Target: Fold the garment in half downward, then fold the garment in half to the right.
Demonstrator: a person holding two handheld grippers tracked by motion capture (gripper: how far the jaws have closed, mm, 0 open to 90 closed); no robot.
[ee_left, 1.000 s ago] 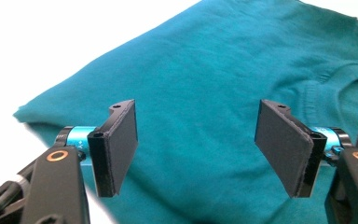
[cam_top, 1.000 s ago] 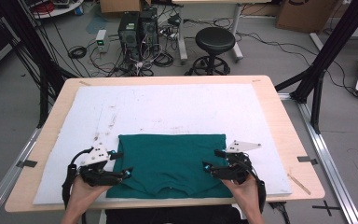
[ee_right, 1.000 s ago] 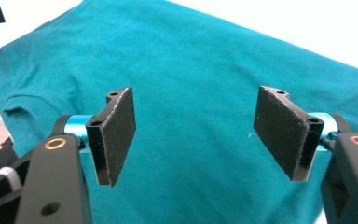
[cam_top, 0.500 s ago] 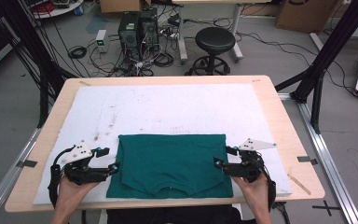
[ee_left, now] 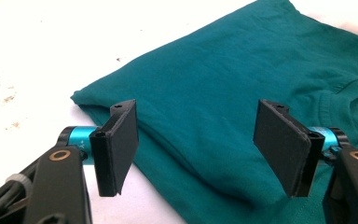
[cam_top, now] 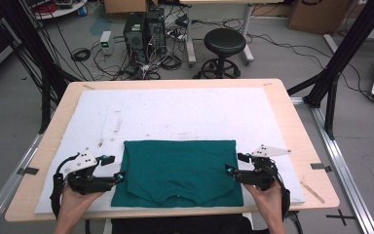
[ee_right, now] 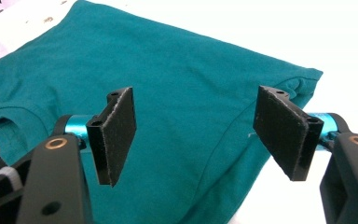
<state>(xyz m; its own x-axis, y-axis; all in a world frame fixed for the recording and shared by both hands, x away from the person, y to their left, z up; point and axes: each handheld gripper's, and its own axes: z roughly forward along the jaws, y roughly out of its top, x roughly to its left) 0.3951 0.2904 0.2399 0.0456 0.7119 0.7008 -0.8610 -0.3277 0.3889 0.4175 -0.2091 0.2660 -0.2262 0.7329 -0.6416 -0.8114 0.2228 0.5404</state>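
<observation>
A teal T-shirt lies folded flat on the white mat, near the front edge, its collar toward the person. My left gripper sits just off the shirt's left edge, pointing at it, jaws wide apart and empty. In the left gripper view the shirt lies beyond the open left gripper, its near fold under the gap. My right gripper sits at the shirt's right edge, also open and empty. In the right gripper view the shirt spreads under the open right gripper.
The mat covers most of a wooden table. Behind the table, on the floor, stand a black stool, computer towers and loose cables. Black frame posts rise at the table's sides.
Both grippers have drawn back outward from over the shirt's side edges to just beside it. The shirt lies as before.
</observation>
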